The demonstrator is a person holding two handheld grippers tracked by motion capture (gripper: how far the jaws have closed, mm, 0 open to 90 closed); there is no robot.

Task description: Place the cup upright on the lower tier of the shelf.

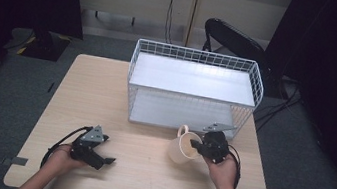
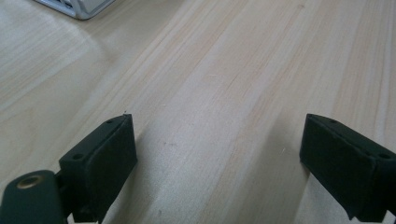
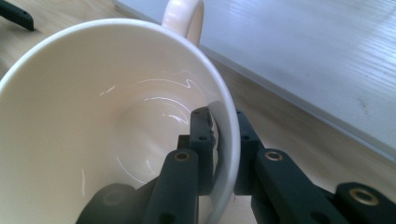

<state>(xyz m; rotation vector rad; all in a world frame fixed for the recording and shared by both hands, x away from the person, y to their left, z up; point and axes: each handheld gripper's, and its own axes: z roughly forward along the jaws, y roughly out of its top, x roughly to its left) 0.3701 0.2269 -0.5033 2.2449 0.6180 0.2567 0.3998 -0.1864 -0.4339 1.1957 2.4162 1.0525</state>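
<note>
Cup: a cream mug (image 1: pixel 183 147) with a loop handle sits on the counter (image 1: pixel 105 100), just in front of the wire rack. It looks tipped a little toward the person's left hand. You can see right into it in the right gripper view, and it is empty (image 3: pixel 93 140).

Right hand-held gripper: the right hand-held gripper (image 1: pixel 198 145) is pinched tight on the mug's rim. One jaw is inside the mug and one is outside, with the thin wall squeezed between them (image 3: pixel 218 158).

Left hand-held gripper: the left hand-held gripper (image 1: pixel 105 159) rests low over the counter, well apart from the mug. Its jaws stand wide with nothing between them, just bare wood (image 2: pixel 219 154).

Rack: a white wire rack (image 1: pixel 193 85) with two flat grey shelves stands at the back of the counter. Both shelves are bare.

Done: I think the grab is done. The mug is caught by its rim.

Left to do: the mug is not on a shelf yet. It most likely has to be lifted and set on the rack, and then let go.

Writing: no words, brand or sticker can be read on the mug, the rack or the grippers.

Around: grey carpet floor (image 1: pixel 14 97), with a wall plug and cables at the back.
</note>
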